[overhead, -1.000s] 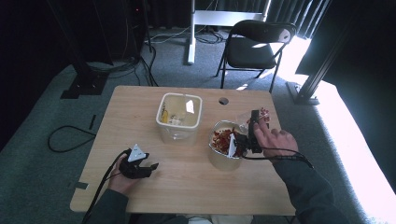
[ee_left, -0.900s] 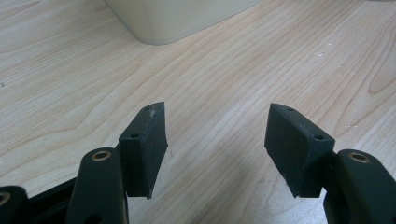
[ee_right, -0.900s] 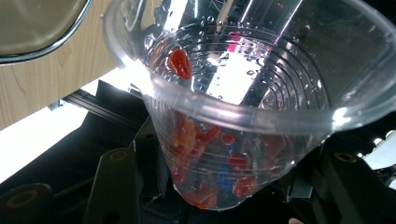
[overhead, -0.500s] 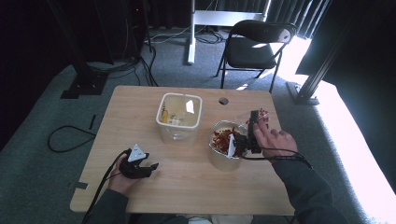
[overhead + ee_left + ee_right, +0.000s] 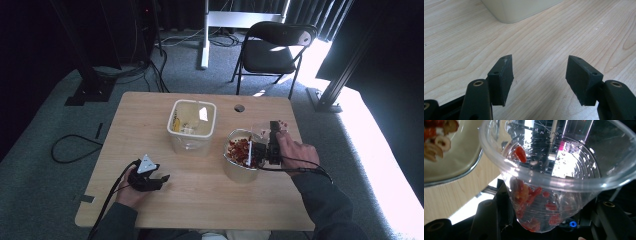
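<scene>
Clear glossy plastic cup (image 5: 554, 170); matt pale wood-grain table (image 5: 544, 32); matt black claws

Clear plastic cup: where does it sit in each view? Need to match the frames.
High view: the clear plastic cup is right of centre, tipped over the round bowl, held in the right claw.
Right gripper view: cup fills the centre, mouth toward the camera, red pieces stuck to its wall.
Left gripper view: not in it.
Shared landmark: the round bowl, at upper left in the right gripper view.
</scene>
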Available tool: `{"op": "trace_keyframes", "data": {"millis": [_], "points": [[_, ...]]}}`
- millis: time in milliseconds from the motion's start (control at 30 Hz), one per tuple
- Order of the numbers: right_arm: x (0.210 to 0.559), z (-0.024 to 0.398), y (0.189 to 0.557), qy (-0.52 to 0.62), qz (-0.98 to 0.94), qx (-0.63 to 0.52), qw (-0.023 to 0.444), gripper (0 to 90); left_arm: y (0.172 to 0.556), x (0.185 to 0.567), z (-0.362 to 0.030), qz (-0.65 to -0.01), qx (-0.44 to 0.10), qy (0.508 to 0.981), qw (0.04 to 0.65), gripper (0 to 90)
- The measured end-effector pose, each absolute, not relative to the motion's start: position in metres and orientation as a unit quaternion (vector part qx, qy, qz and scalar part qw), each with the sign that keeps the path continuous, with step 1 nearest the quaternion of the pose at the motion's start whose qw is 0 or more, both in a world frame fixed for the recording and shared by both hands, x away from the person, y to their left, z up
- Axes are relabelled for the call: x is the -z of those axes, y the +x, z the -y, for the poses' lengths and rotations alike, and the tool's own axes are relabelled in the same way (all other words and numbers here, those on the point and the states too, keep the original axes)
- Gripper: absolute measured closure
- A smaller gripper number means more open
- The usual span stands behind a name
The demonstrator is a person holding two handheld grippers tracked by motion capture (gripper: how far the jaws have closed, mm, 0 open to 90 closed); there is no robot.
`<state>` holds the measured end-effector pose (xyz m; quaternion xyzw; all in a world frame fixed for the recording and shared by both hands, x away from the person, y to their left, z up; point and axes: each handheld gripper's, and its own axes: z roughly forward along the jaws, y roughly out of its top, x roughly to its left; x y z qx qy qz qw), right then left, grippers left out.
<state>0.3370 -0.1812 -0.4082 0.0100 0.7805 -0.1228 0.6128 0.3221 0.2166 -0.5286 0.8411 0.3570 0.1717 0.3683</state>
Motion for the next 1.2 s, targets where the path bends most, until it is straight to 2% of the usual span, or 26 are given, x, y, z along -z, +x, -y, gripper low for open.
{"op": "trace_keyframes", "data": {"millis": [333, 533, 800, 1167, 1200], "points": [[0.402, 0.18, 0.338, 0.078, -0.8, 0.034, 0.594, 45.2, 0.322, 0.528, -0.216, -0.354, -0.172, 0.842, 0.368, 39.4], [0.388, 0.177, 0.342, 0.149, -0.817, -0.073, 0.552, 45.3, 0.322, 0.528, -0.216, -0.355, -0.171, 0.842, 0.369, 39.4], [0.38, 0.178, 0.347, 0.181, -0.822, -0.137, 0.523, 45.2, 0.321, 0.529, -0.216, -0.357, -0.173, 0.841, 0.368, 39.4], [0.366, 0.188, 0.356, 0.256, -0.821, -0.27, 0.433, 45.2, 0.319, 0.529, -0.218, -0.356, -0.174, 0.842, 0.365, 39.3], [0.364, 0.189, 0.358, 0.268, -0.82, -0.294, 0.411, 45.2, 0.319, 0.529, -0.218, -0.356, -0.174, 0.842, 0.366, 39.3]]}}
